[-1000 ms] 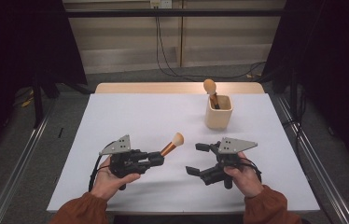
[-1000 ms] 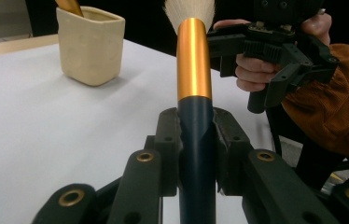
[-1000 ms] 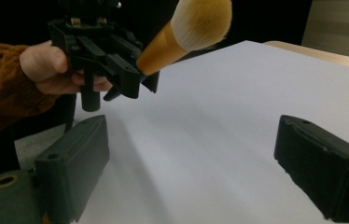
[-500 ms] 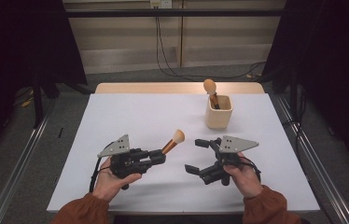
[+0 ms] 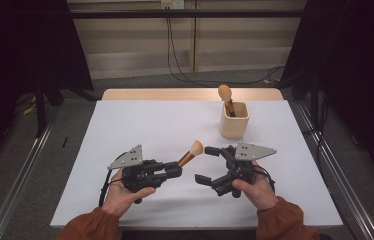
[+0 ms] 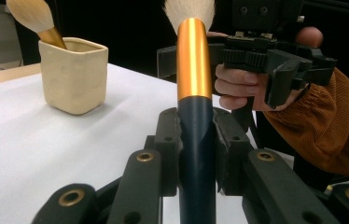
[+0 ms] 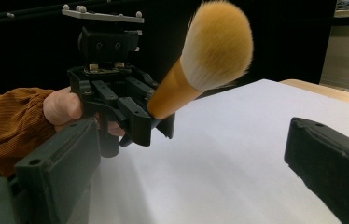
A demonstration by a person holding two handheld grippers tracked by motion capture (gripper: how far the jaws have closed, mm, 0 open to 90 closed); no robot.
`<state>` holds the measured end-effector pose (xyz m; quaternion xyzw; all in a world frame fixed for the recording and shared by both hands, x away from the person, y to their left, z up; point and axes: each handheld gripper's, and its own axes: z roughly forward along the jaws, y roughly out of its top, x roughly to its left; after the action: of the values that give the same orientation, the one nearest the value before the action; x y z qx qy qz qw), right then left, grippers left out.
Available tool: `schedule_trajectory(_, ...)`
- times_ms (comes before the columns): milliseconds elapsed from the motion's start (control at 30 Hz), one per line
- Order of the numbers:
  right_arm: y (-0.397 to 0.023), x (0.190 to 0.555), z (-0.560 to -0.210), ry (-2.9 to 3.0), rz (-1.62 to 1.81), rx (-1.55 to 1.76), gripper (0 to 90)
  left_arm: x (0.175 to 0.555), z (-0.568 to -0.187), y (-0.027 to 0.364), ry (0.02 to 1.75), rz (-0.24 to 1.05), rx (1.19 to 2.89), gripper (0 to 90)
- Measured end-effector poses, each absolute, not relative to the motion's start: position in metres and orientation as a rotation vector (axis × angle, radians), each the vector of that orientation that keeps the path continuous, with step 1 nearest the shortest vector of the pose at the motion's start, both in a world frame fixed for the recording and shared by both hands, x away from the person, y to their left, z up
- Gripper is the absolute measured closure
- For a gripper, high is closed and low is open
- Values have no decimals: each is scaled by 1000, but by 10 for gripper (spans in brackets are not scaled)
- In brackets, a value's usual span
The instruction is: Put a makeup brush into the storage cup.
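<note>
Left gripper [image 5: 172, 170] clamped on the makeup brush [image 5: 189, 153] handle — long axis points to 2 o'clock, bristles up off the table. Right gripper [image 5: 208, 165] has just been opening, jaws wide and empty, brush head just beside its far jaw. Cup [image 5: 234, 120] at 1 o'clock.

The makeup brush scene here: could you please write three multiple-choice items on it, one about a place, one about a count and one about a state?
1. Where does the cream cup stand?
A. far right part of the table
B. near left corner
C. on the floor

2. How many brushes are there?
A. one
B. two
C. four

3. How is the right gripper?
A. shut on a brush
B. shut on the cup
C. open, empty

Key: 1 A, the high view shows the cup there. 2 B, one brush in the cup, one held brush in the left gripper. 3 C, its jaws have just been opening and stand wide with nothing between them.
</note>
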<state>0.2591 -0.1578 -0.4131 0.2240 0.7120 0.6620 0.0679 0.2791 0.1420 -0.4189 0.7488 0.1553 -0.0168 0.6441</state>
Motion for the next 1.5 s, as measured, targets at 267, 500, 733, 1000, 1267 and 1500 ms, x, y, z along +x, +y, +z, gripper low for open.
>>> schedule_trajectory(267, -156, 261, -411, 2137, 2036, 691, 49, 278, -419, 139, 340, -42, 1702, 744)
schedule_trajectory(500, -152, 267, -410, 2136, 2054, 726, 93, 279, -420, 138, 337, -41, 1705, 744)
schedule_trajectory(733, -146, 276, -409, 2124, 2078, 743, 219, 279, -420, 138, 337, -37, 1705, 744)
schedule_trajectory(1000, -141, 279, -412, 2143, 2091, 759, 326, 279, -420, 138, 338, -30, 1708, 744)
schedule_trajectory(1267, -137, 282, -413, 2159, 2153, 786, 483, 282, -421, 139, 347, -34, 1709, 744)
schedule_trajectory(1500, -136, 282, -414, 2172, 2206, 786, 589, 282, -422, 137, 347, -37, 1705, 744)
